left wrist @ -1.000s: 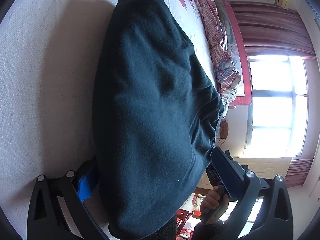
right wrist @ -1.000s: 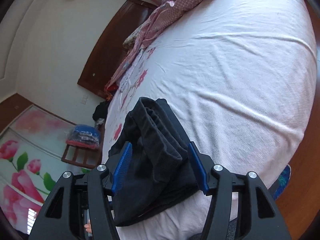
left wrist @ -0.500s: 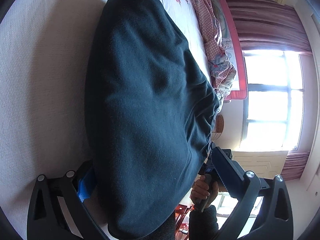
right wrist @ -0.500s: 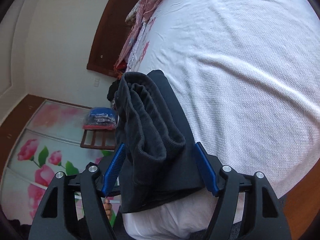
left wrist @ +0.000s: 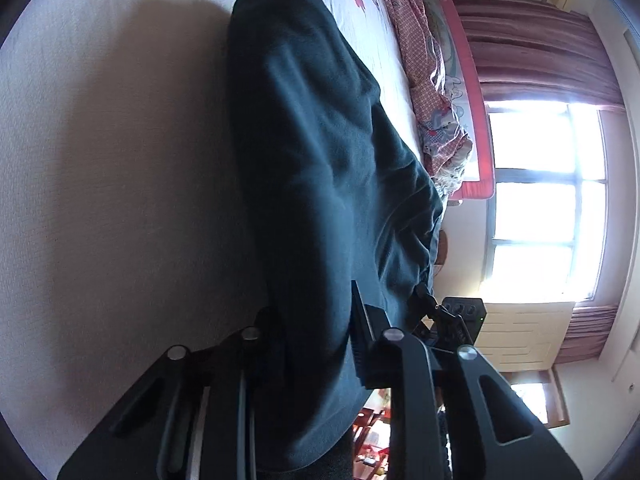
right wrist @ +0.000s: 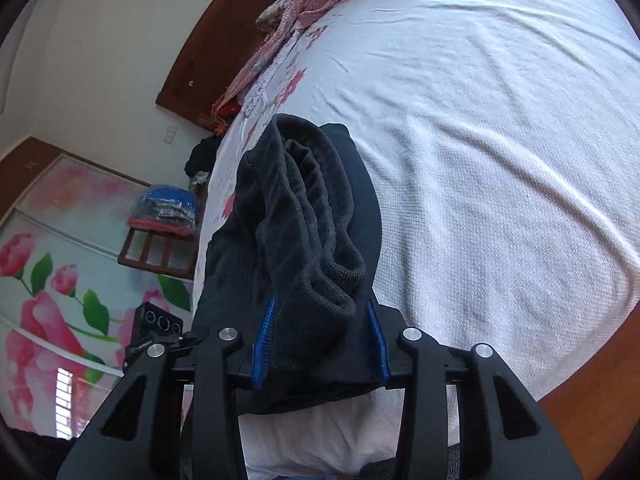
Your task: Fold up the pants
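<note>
**A:** At that moment you had both tools clamped on the pants (left wrist: 320,168). Your left gripper (left wrist: 316,344) was pinched on a thick fold of the dark fabric, and your right gripper (right wrist: 320,344) was clenched on the bunched, ribbed end, with the layers stacked between its blue pads (right wrist: 264,336).

**B:** And where were the pants themselves?

**A:** They were lying along the near edge of the bed (right wrist: 500,160), on the white sheet, with the gripped end at the edge nearest you.

**B:** What could have gone wrong from there?

**A:** My guess was three things. The bundle in your right claw looked uneven, so an inner layer could have slipped out when you lifted, leaving a lopsided fold. If you had pulled the two ends at different speeds, the cloth could have twisted between them. And because you were working right at the mattress edge, any slack you let go could have slid off toward the floor.

**B:** Anything nearby to snag?

**A:** The pink checked blanket (left wrist: 428,80) lay well apart, so I judged it no trouble.
</note>
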